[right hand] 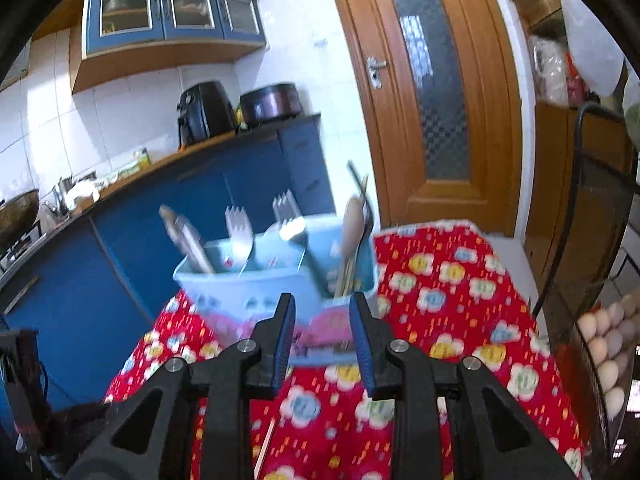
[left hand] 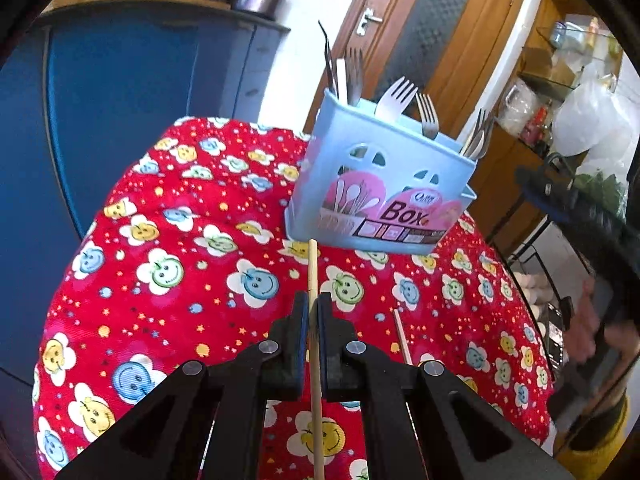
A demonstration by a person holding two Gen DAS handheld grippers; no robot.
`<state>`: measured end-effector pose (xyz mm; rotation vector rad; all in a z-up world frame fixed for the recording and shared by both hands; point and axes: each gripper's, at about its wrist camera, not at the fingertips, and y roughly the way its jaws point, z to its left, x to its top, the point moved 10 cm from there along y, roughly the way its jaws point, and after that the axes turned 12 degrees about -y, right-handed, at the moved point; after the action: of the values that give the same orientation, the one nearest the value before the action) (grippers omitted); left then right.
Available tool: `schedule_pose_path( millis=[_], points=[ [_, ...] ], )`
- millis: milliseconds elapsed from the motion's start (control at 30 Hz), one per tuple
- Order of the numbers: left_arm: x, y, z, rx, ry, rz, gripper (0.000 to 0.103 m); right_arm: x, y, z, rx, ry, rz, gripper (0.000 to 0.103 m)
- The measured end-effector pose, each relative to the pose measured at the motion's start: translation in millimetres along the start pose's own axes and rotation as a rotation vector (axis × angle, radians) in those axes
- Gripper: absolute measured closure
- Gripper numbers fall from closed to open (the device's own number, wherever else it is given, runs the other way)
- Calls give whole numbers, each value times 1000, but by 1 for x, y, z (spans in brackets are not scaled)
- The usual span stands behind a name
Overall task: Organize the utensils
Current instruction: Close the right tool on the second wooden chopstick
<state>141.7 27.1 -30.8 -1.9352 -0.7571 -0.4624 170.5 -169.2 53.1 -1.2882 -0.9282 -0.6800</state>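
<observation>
A light blue utensil box (left hand: 380,184) stands on the red smiley-print tablecloth (left hand: 180,260), holding several forks and a knife. My left gripper (left hand: 313,304) is shut on a wooden chopstick (left hand: 313,268) whose tip points at the box's base. A second chopstick (left hand: 401,336) lies on the cloth to its right. In the right wrist view the box (right hand: 276,276) is blurred, just beyond my right gripper (right hand: 322,312), which is open and empty. A chopstick (right hand: 266,444) lies on the cloth below it.
Blue kitchen cabinets (left hand: 120,100) stand behind the table. A wooden door (right hand: 432,100) is at the back. A black wire rack (right hand: 592,240) with eggs (right hand: 608,352) stands at the right edge.
</observation>
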Motion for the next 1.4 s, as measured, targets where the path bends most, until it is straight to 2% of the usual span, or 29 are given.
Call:
schedule_pose_path(
  millis=[333,767,1067,1400],
  points=[
    [-1,-16,3,2,14,-49,99,-61,0,34,92,35,195,72],
    [-20,-8,29,72,-13,5,99,-124,10,61,175,45,406,72],
    [-19,-12,35,60,-33,-9,98,-141,22,73,242,77,518,72],
    [-15,-17,31,27,-28,-28,99,-146,43,88,245,51,635,74]
  ],
)
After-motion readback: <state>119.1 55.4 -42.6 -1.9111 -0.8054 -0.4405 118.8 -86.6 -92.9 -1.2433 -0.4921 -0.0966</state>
